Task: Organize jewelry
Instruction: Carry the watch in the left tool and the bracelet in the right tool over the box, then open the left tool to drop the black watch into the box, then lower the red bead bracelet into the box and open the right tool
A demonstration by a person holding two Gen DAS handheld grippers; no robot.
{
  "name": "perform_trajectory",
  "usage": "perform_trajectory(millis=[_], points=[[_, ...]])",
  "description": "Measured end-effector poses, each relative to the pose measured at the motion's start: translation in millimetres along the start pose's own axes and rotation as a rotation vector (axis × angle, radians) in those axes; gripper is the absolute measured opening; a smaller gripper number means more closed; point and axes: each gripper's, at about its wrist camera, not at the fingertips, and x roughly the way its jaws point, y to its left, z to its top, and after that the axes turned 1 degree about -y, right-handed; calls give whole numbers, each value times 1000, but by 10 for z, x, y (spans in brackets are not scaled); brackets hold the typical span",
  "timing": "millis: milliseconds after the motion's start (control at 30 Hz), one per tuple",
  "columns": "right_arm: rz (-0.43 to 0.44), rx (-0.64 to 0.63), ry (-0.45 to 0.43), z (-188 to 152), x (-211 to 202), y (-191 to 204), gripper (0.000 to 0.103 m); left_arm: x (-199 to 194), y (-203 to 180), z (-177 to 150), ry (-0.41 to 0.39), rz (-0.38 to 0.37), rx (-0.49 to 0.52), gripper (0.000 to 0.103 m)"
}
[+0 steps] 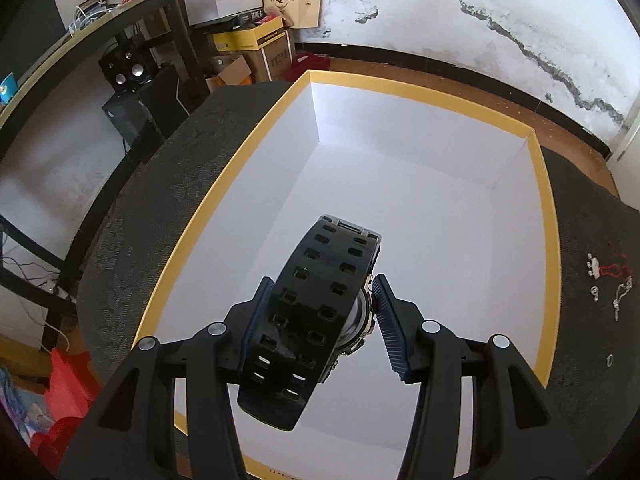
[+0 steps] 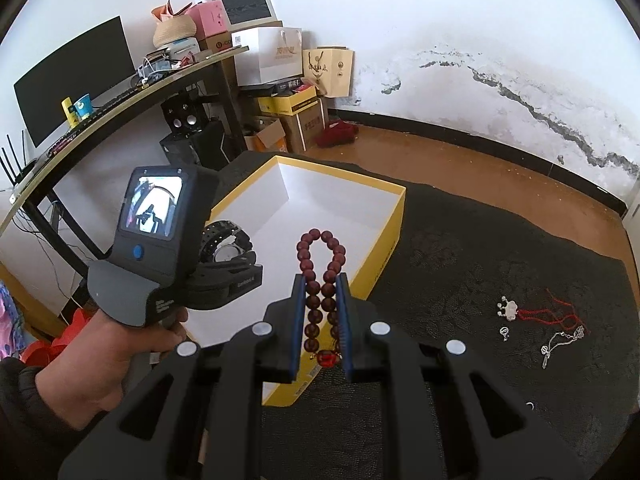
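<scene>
Jewelry is split between my two grippers, the dark cloth and nothing yet on the white floor of the box [image 1: 544,216], a yellow-rimmed, white-lined carton sitting on the cloth-covered table [image 2: 480,248].

My left gripper [image 1: 320,312] is closed around a black watch [image 1: 316,300]: the perforated strap lies against the left pad and the metal case presses the right pad, with the strap's loop curling forward past my fingertips. It hangs above the box's interior, nearer the near end than the far wall. From the right wrist view the same watch [image 2: 228,252] shows beyond the left gripper's body, just inside the box's left wall.

My right gripper [image 2: 322,312] is pinched nearly closed on a bracelet of dark red beads [image 2: 320,264]. Two strands of beads run between the blue pads and the loop stands out past the fingertips; a brighter red bead sits at the back, near the palm of the gripper. It is held over the box's near-right corner, above the rim.

On the cloth toward the table's right edge, well apart from the box, lie a silver charm on red cord [image 2: 508,306], a silver chain [image 2: 560,340], a small ring [image 2: 504,332] between them and a second ring [image 2: 530,405] closer to the near edge.
</scene>
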Motion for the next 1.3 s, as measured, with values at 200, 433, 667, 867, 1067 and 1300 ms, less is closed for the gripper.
perform_trajectory(millis=[200, 433, 667, 867, 1067, 1300], points=[[-2, 7, -1, -11, -23, -44, 15, 52, 1, 0, 13, 9, 5, 50], [-3, 12, 1, 5, -12, -61, 15, 111, -36, -15, 24, 2, 5, 50], [0, 8, 7, 14, 20, -41, 15, 28, -13, 21, -37, 33, 17, 89], [1, 4, 12, 17, 50, -24, 16, -100, 42, 5, -43, -3, 22, 89], [-14, -33, 45, 53, 309, 139, 16, -274, 340, -252, -68, -26, -57, 89], [-16, -86, 98, 179, 846, 354, 16, -283, 599, -493, -61, -37, -143, 89]])
